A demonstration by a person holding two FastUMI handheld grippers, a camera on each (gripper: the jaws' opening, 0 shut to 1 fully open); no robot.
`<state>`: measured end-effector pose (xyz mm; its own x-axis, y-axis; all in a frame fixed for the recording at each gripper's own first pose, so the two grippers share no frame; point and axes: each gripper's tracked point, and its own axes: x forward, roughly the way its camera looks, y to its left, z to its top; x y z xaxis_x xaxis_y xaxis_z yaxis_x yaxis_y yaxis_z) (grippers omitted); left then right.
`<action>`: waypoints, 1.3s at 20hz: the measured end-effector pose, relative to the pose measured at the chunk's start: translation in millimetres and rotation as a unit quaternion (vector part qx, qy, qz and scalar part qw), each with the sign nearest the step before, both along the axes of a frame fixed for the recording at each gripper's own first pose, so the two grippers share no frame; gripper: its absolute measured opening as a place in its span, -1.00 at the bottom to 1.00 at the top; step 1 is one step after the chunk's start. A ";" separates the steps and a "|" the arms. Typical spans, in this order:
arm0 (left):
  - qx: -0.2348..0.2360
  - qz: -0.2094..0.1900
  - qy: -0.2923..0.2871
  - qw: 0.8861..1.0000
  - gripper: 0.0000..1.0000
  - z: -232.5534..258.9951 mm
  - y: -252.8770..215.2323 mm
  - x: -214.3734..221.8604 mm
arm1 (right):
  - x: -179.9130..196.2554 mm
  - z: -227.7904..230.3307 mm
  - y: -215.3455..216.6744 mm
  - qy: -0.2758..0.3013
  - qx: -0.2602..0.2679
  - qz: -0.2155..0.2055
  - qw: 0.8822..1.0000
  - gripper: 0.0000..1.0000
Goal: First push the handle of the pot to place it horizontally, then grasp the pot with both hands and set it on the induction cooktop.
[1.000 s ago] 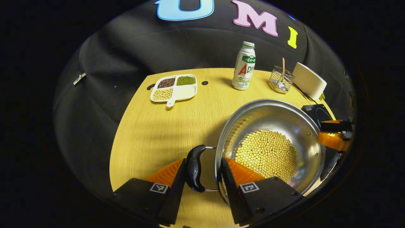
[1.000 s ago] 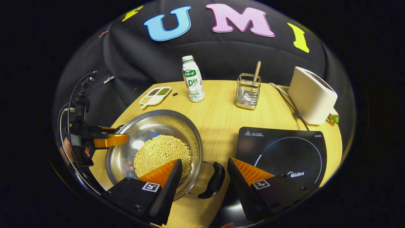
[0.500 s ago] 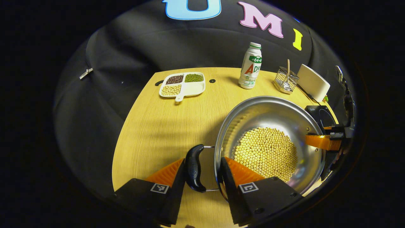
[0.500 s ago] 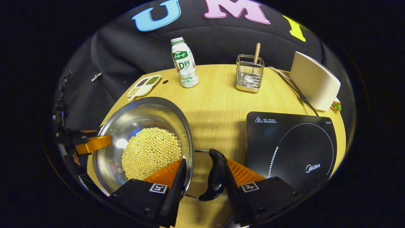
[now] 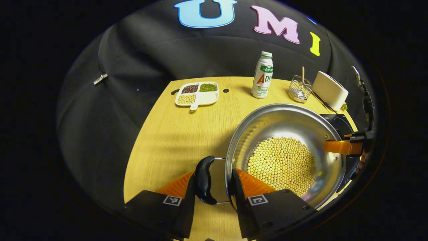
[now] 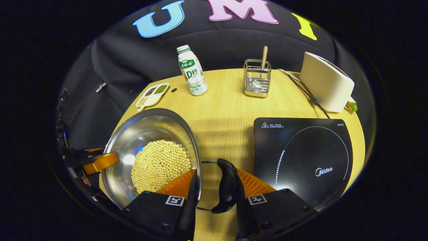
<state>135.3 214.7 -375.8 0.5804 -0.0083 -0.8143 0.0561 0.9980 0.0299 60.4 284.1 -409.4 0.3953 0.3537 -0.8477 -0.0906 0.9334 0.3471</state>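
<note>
"Midea" on the induction cooktop, a warning triangle at its corner; "AD" on the bottle.

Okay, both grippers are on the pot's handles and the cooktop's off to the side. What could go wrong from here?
The left gripper and right gripper each pinch a black wire-mounted handle against the wall of the round steel pot. Those handles may pivot, letting the pot sag or slip. The loose yellow soybeans could spill if one side rises first. Carried low, the pot might knock the edge of the black induction cooktop.
</note>
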 end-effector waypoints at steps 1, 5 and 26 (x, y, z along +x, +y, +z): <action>0.005 -0.005 -0.006 1.000 0.13 9.4 -2.1 -0.4 | 0.5 7.4 -3.3 -0.004 0.004 -0.002 1.000 0.07; 0.002 -0.006 -0.012 1.000 0.13 35.4 -21.8 -6.5 | 0.4 32.1 -28.4 -0.018 0.005 -0.003 1.000 0.06; -0.030 -0.067 -0.018 0.997 0.13 72.8 -223.6 18.2 | 7.4 56.6 -235.3 -0.026 -0.020 -0.061 0.998 0.06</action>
<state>153.4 -8.9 -303.1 0.5992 -0.1358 -0.7890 0.1897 0.9815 -0.0249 67.8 48.8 -352.9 0.4776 0.2659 -0.8374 0.0081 0.9518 0.3068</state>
